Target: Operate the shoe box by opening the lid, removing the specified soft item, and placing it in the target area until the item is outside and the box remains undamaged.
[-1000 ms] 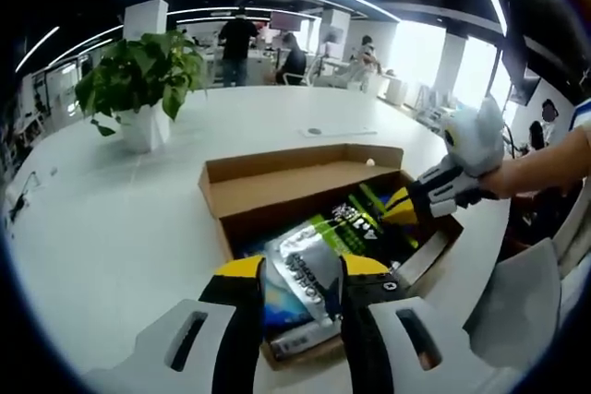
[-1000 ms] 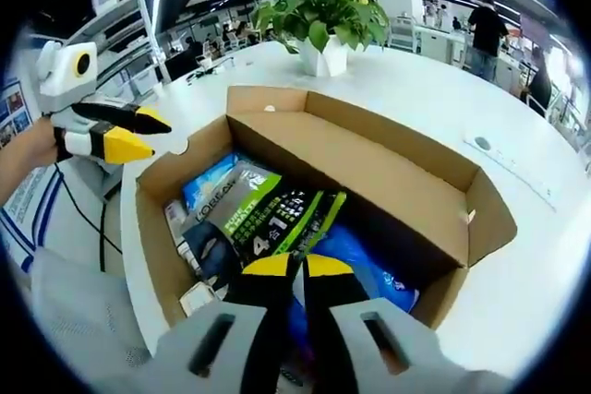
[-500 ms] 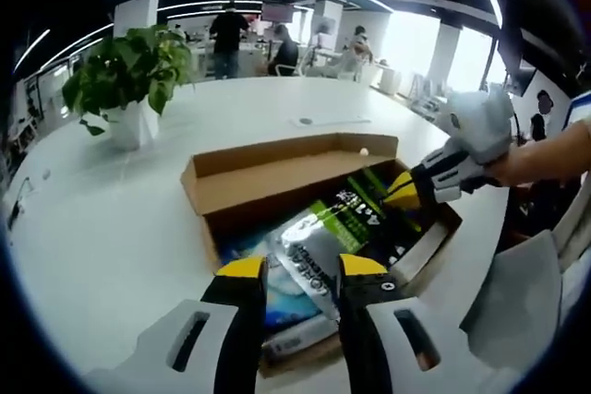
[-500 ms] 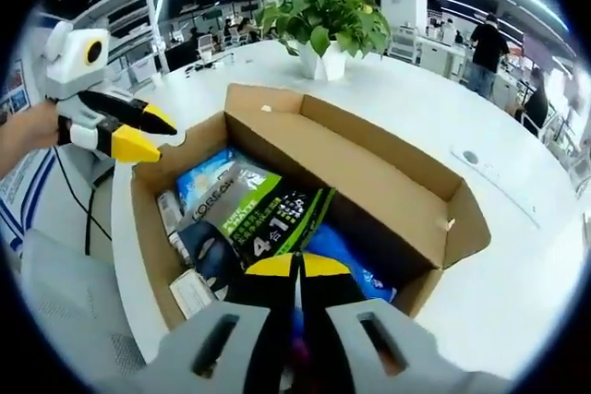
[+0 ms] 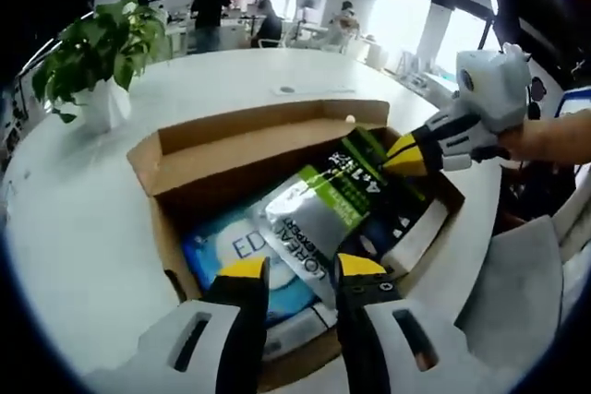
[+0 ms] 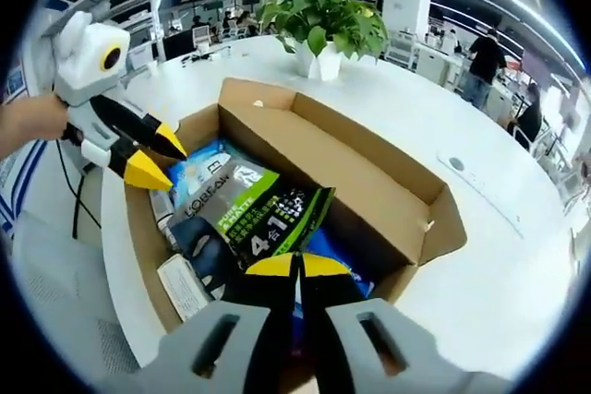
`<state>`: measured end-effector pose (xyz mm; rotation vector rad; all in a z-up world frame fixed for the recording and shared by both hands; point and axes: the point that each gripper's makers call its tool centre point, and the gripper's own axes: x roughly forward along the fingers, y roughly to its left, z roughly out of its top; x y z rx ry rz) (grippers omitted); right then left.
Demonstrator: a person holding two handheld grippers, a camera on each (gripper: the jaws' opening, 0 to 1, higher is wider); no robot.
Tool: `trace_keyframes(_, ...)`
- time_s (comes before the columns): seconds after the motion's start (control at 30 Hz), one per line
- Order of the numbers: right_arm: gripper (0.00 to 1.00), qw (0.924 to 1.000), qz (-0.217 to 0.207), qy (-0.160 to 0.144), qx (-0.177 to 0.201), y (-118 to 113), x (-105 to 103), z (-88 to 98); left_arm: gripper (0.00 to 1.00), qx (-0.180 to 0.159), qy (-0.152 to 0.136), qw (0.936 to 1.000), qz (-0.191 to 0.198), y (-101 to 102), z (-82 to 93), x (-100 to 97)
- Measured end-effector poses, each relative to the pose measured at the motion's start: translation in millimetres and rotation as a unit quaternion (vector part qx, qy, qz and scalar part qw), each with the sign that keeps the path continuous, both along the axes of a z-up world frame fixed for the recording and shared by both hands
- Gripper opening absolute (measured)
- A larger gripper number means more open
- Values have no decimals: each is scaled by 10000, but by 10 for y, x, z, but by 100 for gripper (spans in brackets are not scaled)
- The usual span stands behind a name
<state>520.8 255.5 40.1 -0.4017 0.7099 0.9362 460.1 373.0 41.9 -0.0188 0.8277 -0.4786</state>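
- Open brown cardboard shoe box sits on a white round table; its lid flap stands up on the far side, so we judge the opening step done.
- The soft item, a grey-and-green glossy plastic pouch, lies slanted on top of the contents, still inside the box.
- Under it is a light-blue soft pack, and a small white carton lies at 8 o'clock of the pouch in the right gripper view.
- Right gripper: yellow tips nearly together, narrow, at the pouch's green end. We cannot tell whether the film is pinched or the tips only rest on it.
- Left gripper: jaws apart at a medium gap, empty, over the pouch's grey end, at 9 o'clock of the box in the right gripper view.
- White-potted green plant stands well apart, at 11 o'clock in the left gripper view.
- Risks, as we judge them: slick film slips from a shallow pinch and drops back; a one-ended lift lets the pouch fold and snag the box wall; a tip catches the lid flap or wall and tears the cardboard; the blue pack gets dragged out with it.
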Motion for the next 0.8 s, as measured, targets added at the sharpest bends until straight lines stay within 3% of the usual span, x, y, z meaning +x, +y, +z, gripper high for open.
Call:
trace_keyframes(0.4, 0, 9999, -28, 27, -128, -73, 15, -57, 24, -41, 267, 9996, -85, -70, -143, 37)
trace_keyframes(0.8, 0, 9999, -29, 46, -140, -87, 15, -96, 18, -370, 414, 9984, 64, -93, -216, 118)
